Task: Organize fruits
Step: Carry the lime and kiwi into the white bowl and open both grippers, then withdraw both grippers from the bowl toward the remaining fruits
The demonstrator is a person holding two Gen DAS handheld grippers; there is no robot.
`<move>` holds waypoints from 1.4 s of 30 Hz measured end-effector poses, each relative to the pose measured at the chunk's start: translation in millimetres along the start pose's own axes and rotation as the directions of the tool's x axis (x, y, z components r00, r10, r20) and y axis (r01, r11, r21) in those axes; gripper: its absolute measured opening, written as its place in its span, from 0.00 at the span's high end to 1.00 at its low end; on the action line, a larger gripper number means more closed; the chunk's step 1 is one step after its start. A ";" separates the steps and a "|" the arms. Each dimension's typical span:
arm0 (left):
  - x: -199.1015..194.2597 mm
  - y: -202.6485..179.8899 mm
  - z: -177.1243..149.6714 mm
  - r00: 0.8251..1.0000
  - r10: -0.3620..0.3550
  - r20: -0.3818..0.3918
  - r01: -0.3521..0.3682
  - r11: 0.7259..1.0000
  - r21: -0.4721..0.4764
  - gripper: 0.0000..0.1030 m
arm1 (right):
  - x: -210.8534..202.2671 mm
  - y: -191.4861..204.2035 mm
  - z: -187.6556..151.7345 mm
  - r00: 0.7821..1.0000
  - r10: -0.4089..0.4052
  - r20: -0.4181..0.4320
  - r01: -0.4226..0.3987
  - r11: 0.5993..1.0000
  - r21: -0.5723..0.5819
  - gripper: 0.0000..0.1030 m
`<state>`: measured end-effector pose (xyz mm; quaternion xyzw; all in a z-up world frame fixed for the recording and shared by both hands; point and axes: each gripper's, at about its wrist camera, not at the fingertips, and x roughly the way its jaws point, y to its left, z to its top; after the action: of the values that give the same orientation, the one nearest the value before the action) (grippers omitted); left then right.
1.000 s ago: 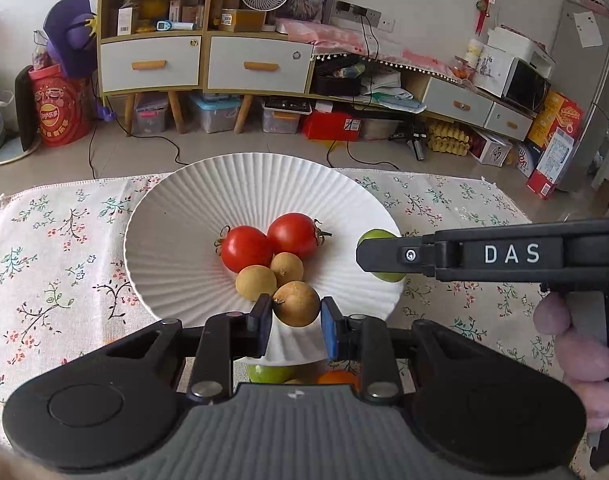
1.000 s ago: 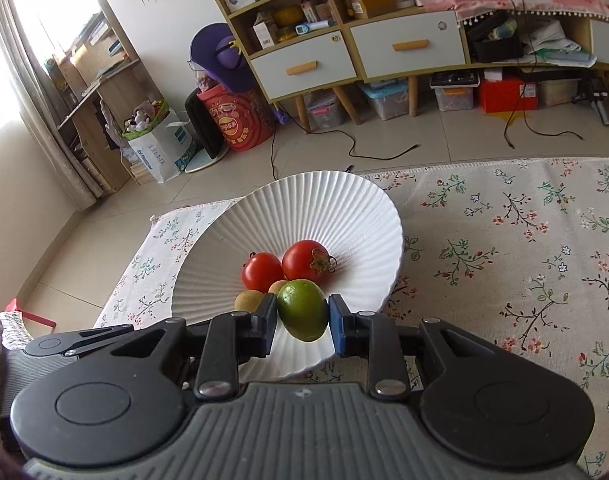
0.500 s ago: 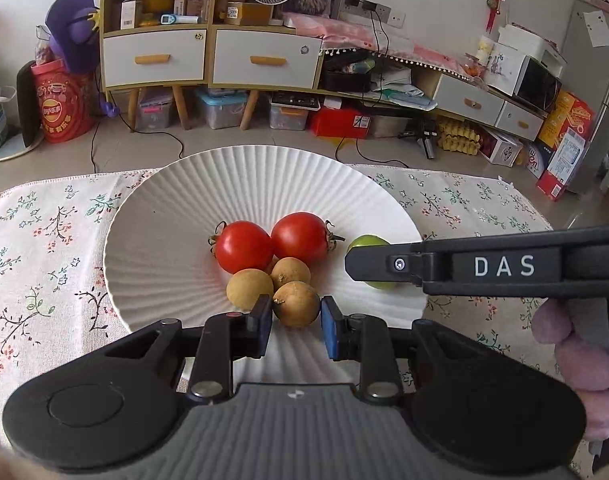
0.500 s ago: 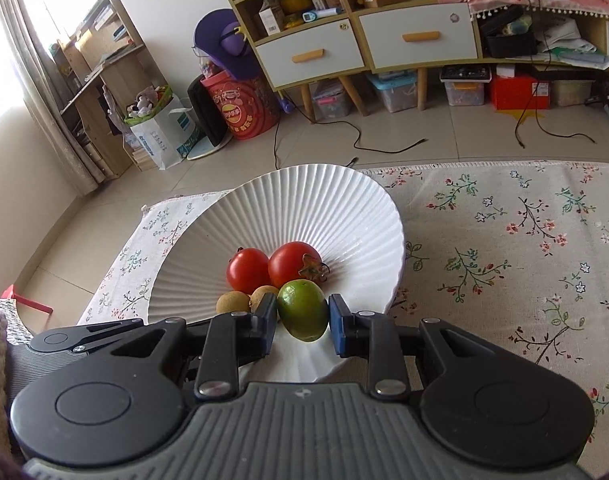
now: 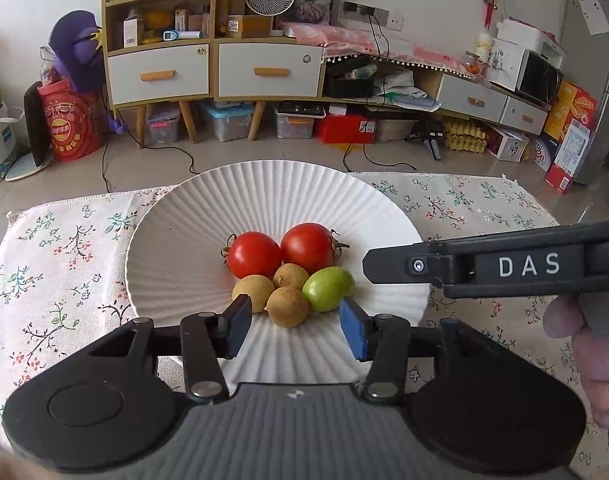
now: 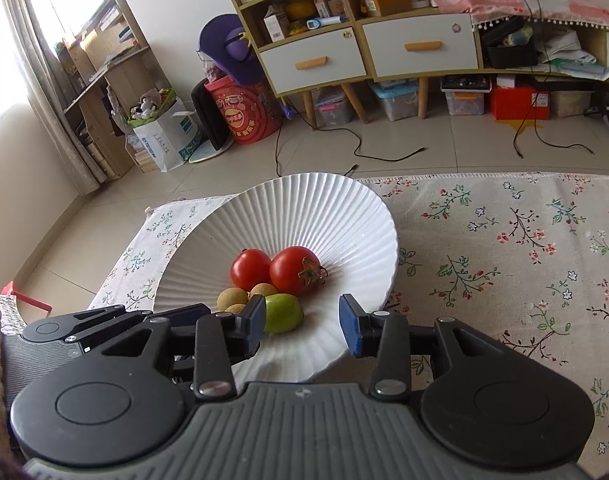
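Plate: the white ribbed plate (image 5: 176, 248) is the landmark; all the fruit lies in its middle.
Count: two red tomatoes (image 5: 254, 254), three small brown fruits (image 5: 287, 307), one green fruit (image 5: 328, 288).
Left gripper (image 5: 294, 326): jaws have just been opening; the nearest brown fruit sits free between the pads, released.
Right gripper (image 6: 300, 324): jaws have just been opening; the green fruit (image 6: 282, 313) rests on the plate just beside the left pad, released.
Key relation: both grippers stand at the near rim, fruit just ahead of them.
Judgement: both drops look finished; next is pulling back.
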<state>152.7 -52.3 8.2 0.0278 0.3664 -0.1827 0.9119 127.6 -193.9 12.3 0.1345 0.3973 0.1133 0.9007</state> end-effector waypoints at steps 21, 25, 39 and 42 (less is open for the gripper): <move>-53.0 11.5 -15.9 1.000 0.019 0.015 -0.018 1.000 -0.016 0.13 | -44.0 26.1 -15.0 0.994 -0.102 0.046 0.104 0.994 -0.028 0.13; -61.6 21.4 -25.6 0.998 0.055 0.002 -0.055 0.998 -0.033 0.08 | -48.8 30.6 -22.3 0.993 -0.111 0.040 0.113 0.993 -0.030 0.11; -64.7 51.0 -73.5 0.990 0.126 -0.063 -0.130 0.989 -0.065 0.07 | -47.7 47.0 -68.2 0.995 -0.077 0.062 0.084 0.989 -0.122 0.08; -61.5 53.0 -79.9 0.992 0.107 -0.069 -0.113 0.990 -0.080 0.07 | -48.2 51.4 -73.6 0.998 -0.033 0.057 0.042 0.987 -0.153 0.07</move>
<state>78.0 31.0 -12.9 0.0157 0.4009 -0.1157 0.9086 35.9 -149.5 14.7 0.0599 0.3653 0.1231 0.9208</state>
